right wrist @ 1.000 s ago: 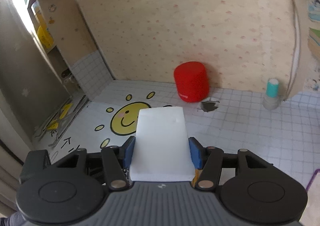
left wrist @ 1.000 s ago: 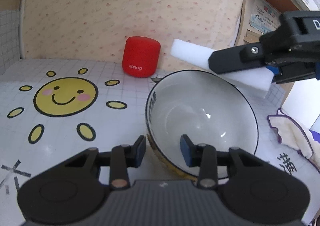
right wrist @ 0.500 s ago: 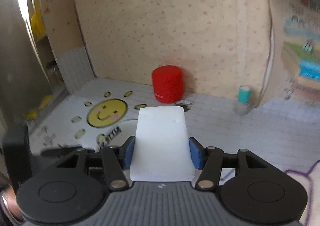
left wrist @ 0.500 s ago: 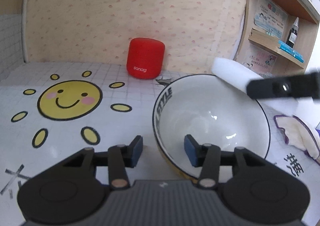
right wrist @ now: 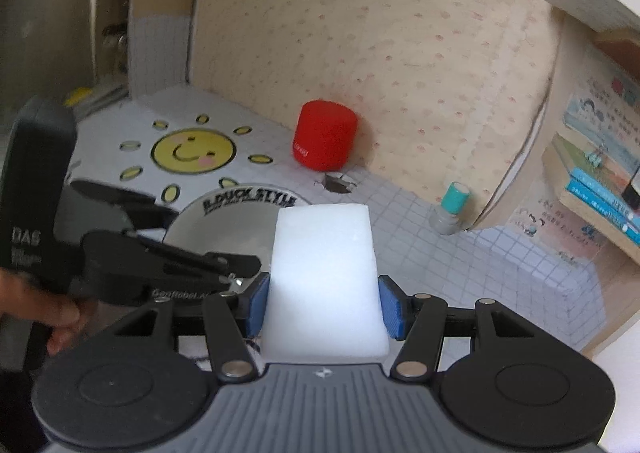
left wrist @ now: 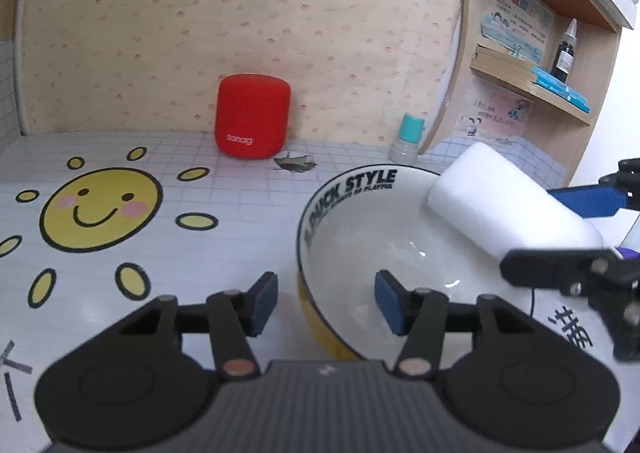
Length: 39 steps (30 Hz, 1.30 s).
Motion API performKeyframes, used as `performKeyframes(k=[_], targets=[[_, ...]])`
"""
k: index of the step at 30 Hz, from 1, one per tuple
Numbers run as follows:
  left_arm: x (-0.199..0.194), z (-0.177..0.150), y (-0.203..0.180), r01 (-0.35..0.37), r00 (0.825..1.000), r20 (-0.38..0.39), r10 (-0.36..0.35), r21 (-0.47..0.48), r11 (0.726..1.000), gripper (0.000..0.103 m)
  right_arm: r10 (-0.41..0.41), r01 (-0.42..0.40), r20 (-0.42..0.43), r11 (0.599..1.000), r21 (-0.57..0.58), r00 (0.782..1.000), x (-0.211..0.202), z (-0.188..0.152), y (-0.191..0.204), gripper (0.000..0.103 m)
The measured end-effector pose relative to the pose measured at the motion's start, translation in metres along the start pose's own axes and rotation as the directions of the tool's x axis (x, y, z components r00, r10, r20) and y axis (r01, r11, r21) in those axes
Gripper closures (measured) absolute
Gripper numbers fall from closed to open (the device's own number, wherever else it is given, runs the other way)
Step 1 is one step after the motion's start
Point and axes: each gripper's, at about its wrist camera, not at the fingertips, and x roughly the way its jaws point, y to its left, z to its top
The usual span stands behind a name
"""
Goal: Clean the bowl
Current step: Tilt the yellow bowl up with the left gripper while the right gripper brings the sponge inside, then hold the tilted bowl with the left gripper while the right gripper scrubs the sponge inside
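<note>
Bowl (left wrist: 384,237) sits on the gridded tabletop (left wrist: 224,189), right of the sun sticker (left wrist: 102,209), well in front of the red speaker (left wrist: 252,117); white inside, black lettering along the inner rim, yellow outside wall low at the near side

Left gripper (left wrist: 326,301): jaws opening, straddling the near rim, one pad outside the wall and one inside. Neither pad presses the rim, so the bowl stands free

Right gripper (right wrist: 322,307): blue pads clamped on a white sponge block (right wrist: 324,281), which sticks out forward. In the left wrist view the sponge (left wrist: 508,209) lies across the far right rim, its free end over the bowl's inside

Step in hand, as I judge it: wiping the inside with the sponge
- free bowl may skate on the smooth top; steady the rim before any hard stroke
- push the free end down the inner wall and sweep round, light pressure, since foam bends
- keep the two grippers from colliding over the rim

Hard to make out:
- bowl floor partly hidden behind the left gripper's body; any dirt there unreadable, only glare spots
- whether sponge touches the rim or hovers just over it: cannot tell
- right wrist view blurred at left; a hand (right wrist: 52,313) on the left tool only partly seen
- small teal-capped bottle (left wrist: 408,137) near the wall, label unreadable
</note>
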Motion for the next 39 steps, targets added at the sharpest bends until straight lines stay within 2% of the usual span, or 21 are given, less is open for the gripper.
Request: performKeyframes(k=[7, 14, 26, 32, 39], targets=[[-0.002, -0.007, -0.009, 0.019, 1.0, -0.002, -0.019, 0.003, 1.0, 0.036, -0.007, 0.005, -0.025, 0.998, -0.067, 1.0, -0.002, -0.011, 0.006, 0.048], [-0.006, -0.018, -0.026, 0.022, 1.0, 0.011, -0.023, 0.081, 0.997, 0.036, -0.007, 0.003, -0.043, 0.997, -0.079, 0.999, -0.002, -0.023, 0.009, 0.048], [-0.01, -0.025, -0.045, -0.001, 1.0, -0.002, 0.001, 0.153, 0.988, 0.034, -0.022, 0.012, -0.067, 0.99, -0.143, 0.998, -0.008, -0.04, 0.014, 0.048], [-0.012, -0.03, -0.05, -0.011, 1.0, 0.003, 0.01, 0.166, 0.986, 0.03, -0.075, 0.055, -0.079, 0.973, -0.224, 0.994, -0.009, -0.04, 0.016, 0.048], [-0.015, -0.031, -0.044, -0.027, 1.0, 0.02, 0.024, 0.129, 0.991, 0.029, -0.036, 0.024, -0.042, 0.966, -0.256, 0.998, -0.011, -0.044, 0.018, 0.045]])
